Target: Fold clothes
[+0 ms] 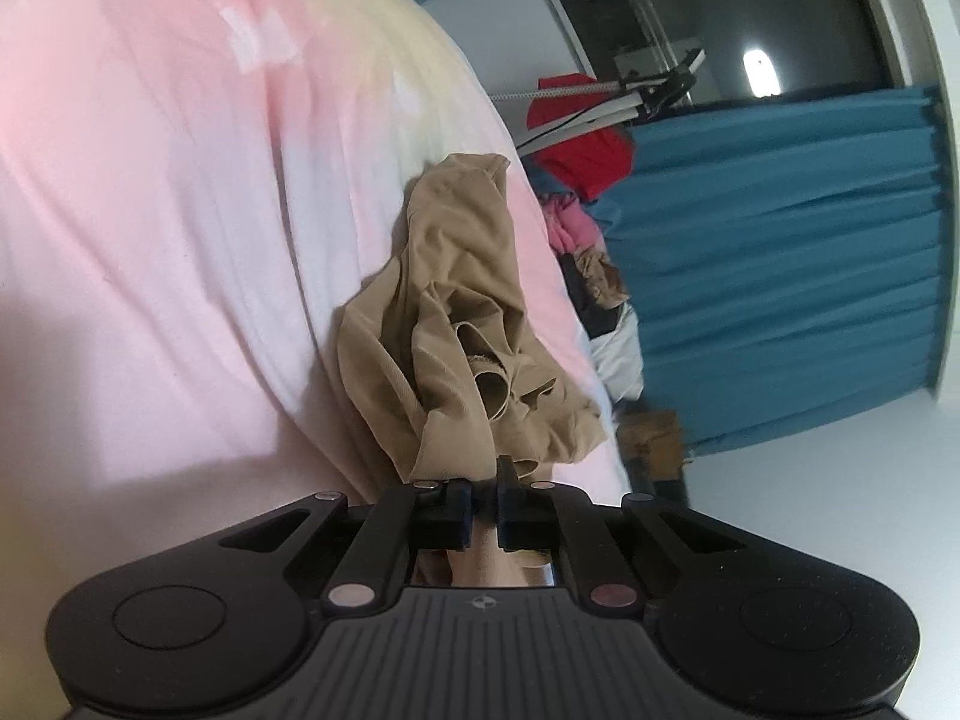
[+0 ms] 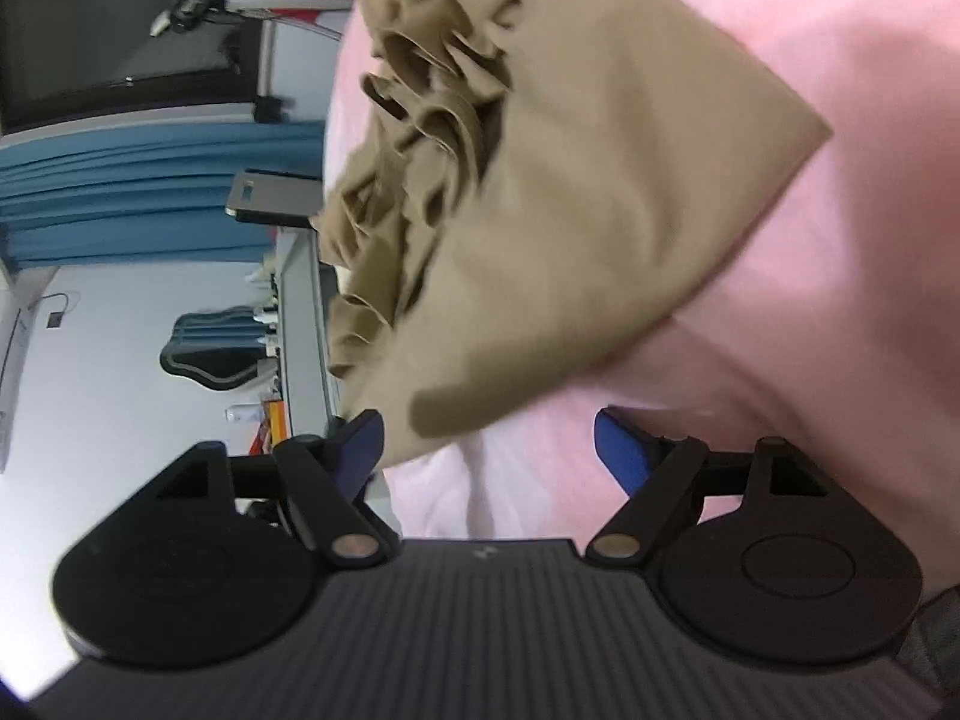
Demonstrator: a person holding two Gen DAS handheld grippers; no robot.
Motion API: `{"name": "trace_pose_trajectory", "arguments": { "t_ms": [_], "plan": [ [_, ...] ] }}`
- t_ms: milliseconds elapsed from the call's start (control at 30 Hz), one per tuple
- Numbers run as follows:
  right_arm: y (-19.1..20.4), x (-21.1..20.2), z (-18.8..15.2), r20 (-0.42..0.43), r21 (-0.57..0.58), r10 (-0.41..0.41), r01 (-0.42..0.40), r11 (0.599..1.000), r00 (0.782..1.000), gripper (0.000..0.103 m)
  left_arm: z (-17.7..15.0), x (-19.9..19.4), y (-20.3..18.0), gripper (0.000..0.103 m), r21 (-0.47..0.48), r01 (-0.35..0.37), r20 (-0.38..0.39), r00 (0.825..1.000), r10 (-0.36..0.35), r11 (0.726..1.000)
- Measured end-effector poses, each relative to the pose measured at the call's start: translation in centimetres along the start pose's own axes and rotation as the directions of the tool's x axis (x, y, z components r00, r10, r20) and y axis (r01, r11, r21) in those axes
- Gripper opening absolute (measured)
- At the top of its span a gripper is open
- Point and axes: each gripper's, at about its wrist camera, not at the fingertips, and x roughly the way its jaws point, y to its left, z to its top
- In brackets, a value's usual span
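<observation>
A tan garment (image 1: 462,324) lies crumpled on a pink and white bedsheet (image 1: 150,210). My left gripper (image 1: 480,510) is shut on a corner of the tan garment, with cloth pinched between its pads. In the right wrist view the same tan garment (image 2: 570,198) spreads in a bunched heap over the pink bedsheet (image 2: 810,330). My right gripper (image 2: 489,450) is open, its blue pads wide apart, just below the garment's lower edge; the left pad (image 2: 360,444) touches the cloth edge.
Beyond the bed's edge are a blue curtain (image 1: 780,252), a red cloth on a white rack (image 1: 582,138), a pile of other clothes (image 1: 588,276) and a dark window (image 1: 720,18). A grey table edge with small items (image 2: 300,324) shows in the right wrist view.
</observation>
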Motion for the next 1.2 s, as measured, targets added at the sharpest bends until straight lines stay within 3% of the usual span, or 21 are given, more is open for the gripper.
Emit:
{"name": "trace_pose_trajectory", "arguments": {
  "t_ms": [67,133,200,233,267,333,533,767,867,967,1067,1200],
  "plan": [
    [-0.4,-0.3,0.3,0.025,0.025,-0.002,0.001,1.000,1.000,0.078,0.0,-0.3,0.0,0.007,-0.007,0.003,0.007,1.000,-0.003,1.000],
    [-0.7,-1.6,0.7,0.124,0.045,-0.002,-0.003,0.999,0.992,0.078,0.0,-0.7,-0.1,0.006,-0.004,0.010,0.019,1.000,-0.010,1.000],
    [-0.7,-3.2,1.2,0.235,0.043,-0.024,0.015,0.999,0.972,0.073,0.0,-1.3,-0.3,0.006,0.006,0.024,0.030,0.999,-0.025,1.000],
    [-0.6,-3.7,1.4,0.283,0.034,-0.029,0.020,0.999,0.959,0.063,0.0,-1.6,-0.5,0.006,0.015,0.031,0.034,0.999,-0.032,0.999],
    [-0.4,-4.1,1.6,0.309,0.026,-0.028,0.021,0.999,0.951,0.039,0.0,-1.8,-0.7,0.006,0.026,0.038,0.038,0.999,-0.039,0.999],
    [0.2,-4.3,1.8,0.324,-0.016,-0.021,0.028,0.999,0.946,0.009,0.0,-2.0,-1.1,0.006,0.048,0.047,0.045,0.998,-0.049,0.998],
    [4.2,-7.1,0.0,0.401,-0.221,0.104,-0.014,0.975,0.910,0.008,0.0,-3.9,-2.7,0.006,0.097,0.089,0.091,0.991,-0.098,0.991],
    [8.1,-13.7,-4.6,0.413,-0.349,0.204,-0.053,0.936,0.887,0.007,-2.6,-11.6,-6.7,0.006,0.172,0.164,0.138,0.972,-0.188,0.971],
    [8.6,-16.9,-6.9,0.400,-0.360,0.210,-0.058,0.931,0.892,0.007,-4.7,-15.1,-7.5,0.006,0.175,0.138,0.157,0.973,-0.166,0.975],
    [9.5,-17.7,-7.6,0.406,-0.366,0.196,-0.037,0.930,0.893,0.007,-5.7,-16.1,-8.1,0.006,0.144,0.109,0.182,0.974,-0.135,0.984],
    [11.0,-15.8,-6.4,0.428,-0.341,0.154,0.001,0.940,0.891,0.007,-4.1,-14.0,-9.0,0.006,0.132,0.070,0.206,0.974,-0.097,0.989],
    [11.7,-10.6,-2.2,0.431,-0.236,0.054,0.055,0.970,0.901,0.007,-0.4,-9.3,-9.4,0.006,0.082,-0.026,0.196,0.981,0.010,0.996]
  ]
}}
